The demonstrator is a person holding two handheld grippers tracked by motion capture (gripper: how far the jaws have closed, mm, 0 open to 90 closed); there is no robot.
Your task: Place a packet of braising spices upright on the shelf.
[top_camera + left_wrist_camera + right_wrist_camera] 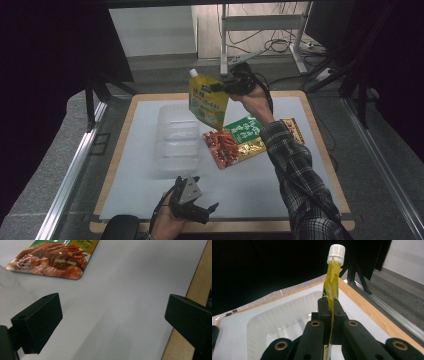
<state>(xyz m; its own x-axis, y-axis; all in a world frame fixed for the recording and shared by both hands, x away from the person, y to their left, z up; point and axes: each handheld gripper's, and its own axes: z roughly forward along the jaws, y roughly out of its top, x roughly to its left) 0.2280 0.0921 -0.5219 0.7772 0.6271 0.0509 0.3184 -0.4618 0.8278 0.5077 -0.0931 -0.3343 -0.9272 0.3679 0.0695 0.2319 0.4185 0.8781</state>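
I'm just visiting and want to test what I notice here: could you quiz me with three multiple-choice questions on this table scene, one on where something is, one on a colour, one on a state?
1. Where is the yellow spouted pouch?
A. Lying in the tray
B. Held up in the air above the table
C. On the floor

2. What colour is the pouch's screw cap?
A. White
B. Red
C. Black

3. How does the left gripper stand?
A. Shut on a packet
B. Shut on nothing
C. Open, holding nothing

Answers:
1 B, the right gripper holds it raised near the clear plastic tray.
2 A, the right gripper view shows the cap white.
3 C, the left gripper view shows its jaws wide apart over the bare white mat.
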